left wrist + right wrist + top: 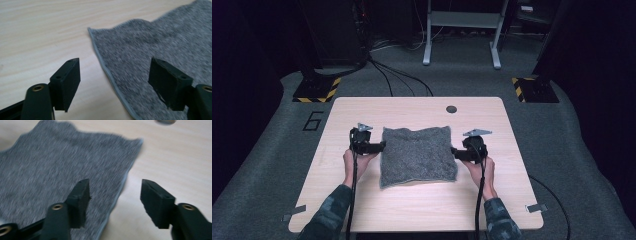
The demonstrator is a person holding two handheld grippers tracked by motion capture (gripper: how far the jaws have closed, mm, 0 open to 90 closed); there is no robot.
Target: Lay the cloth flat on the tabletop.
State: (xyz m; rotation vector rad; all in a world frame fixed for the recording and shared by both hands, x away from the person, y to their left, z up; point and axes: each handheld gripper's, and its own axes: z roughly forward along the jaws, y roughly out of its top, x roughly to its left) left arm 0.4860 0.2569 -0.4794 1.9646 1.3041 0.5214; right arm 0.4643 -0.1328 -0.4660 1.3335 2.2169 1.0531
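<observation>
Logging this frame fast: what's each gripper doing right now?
Left gripper: open, holding nothing, jaws either side of the grey cloth's edge.
Right gripper: open, holding nothing, same at the opposite edge.

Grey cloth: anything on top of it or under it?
Nothing lies on the grey cloth. It is spread flat on the wooden table. The left tongs and right tongs stand open at its side edges. Whatever sits beneath is covered.
</observation>
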